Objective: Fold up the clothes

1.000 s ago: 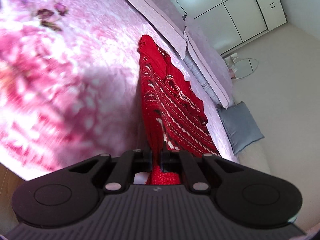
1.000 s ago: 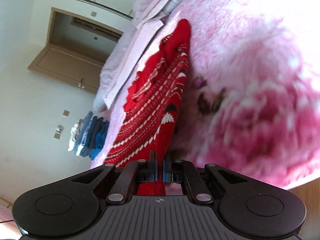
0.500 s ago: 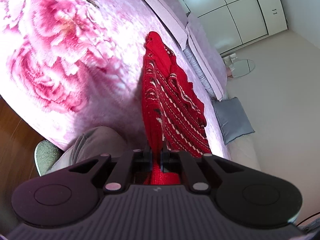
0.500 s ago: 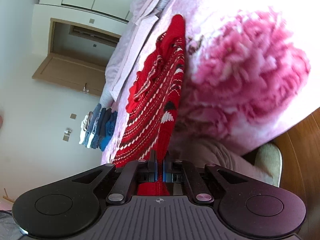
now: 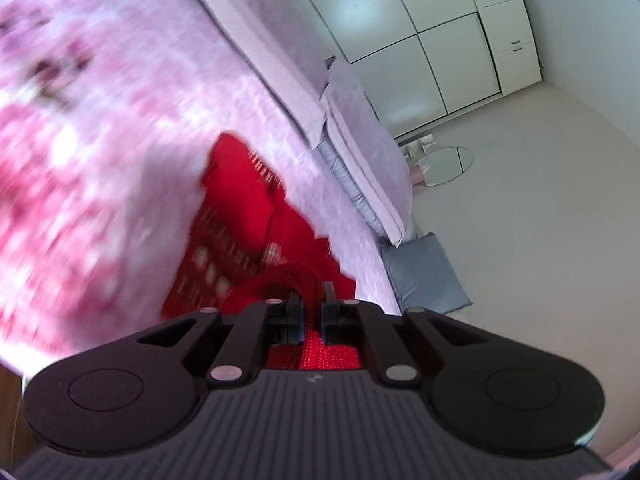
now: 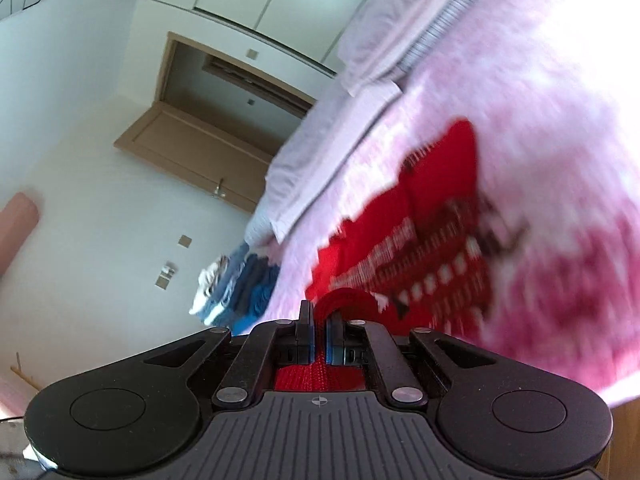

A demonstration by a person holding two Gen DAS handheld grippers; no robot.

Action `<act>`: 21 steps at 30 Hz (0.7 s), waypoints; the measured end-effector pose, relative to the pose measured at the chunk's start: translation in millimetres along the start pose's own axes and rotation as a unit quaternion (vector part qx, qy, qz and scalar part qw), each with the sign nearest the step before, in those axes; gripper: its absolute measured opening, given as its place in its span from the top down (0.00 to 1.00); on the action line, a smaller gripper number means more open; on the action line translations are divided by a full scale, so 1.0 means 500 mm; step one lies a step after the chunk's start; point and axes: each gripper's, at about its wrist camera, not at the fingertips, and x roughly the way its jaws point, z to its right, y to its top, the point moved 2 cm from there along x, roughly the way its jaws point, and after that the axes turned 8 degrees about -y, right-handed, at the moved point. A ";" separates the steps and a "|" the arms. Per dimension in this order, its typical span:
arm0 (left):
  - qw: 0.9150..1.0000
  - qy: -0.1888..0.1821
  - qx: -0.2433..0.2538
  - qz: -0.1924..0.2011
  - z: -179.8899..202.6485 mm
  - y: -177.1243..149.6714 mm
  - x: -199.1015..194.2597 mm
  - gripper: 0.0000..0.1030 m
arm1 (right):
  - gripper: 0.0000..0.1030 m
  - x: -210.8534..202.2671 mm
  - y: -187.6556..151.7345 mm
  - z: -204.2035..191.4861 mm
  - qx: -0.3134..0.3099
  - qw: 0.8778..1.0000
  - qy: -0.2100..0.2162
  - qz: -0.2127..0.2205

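Sweater now slack on bedspread, hem pinched by left tongs, right tongs

Bright, even daylight in both views. Strong motion blur across the pink floral bedspread and the red sweater, pattern smeared to streaks. Blown out to near white on the bedspread's upper right in the right wrist view. Sharp on the black gripper bodies and the fingers. Heavy fisheye bending of wardrobe lines, dark vignette at the corners
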 end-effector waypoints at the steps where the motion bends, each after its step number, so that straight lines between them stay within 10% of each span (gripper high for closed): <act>1: 1.000 0.003 0.010 0.000 0.001 0.027 0.031 0.96 | 0.97 0.021 0.032 -0.001 -0.011 1.000 0.001 0.001; 9: 0.997 0.076 0.004 0.004 -0.095 0.211 0.291 0.87 | 0.97 0.248 0.252 0.081 0.009 0.997 -0.080 0.007; 13: 0.984 0.174 0.040 -0.004 -0.141 0.246 0.344 0.71 | 0.43 0.352 0.303 0.143 0.031 0.984 -0.176 -0.005; 21: 0.961 0.158 0.210 -0.086 -0.113 0.209 0.342 0.72 | 0.43 0.340 0.279 0.175 -0.076 0.979 -0.189 0.011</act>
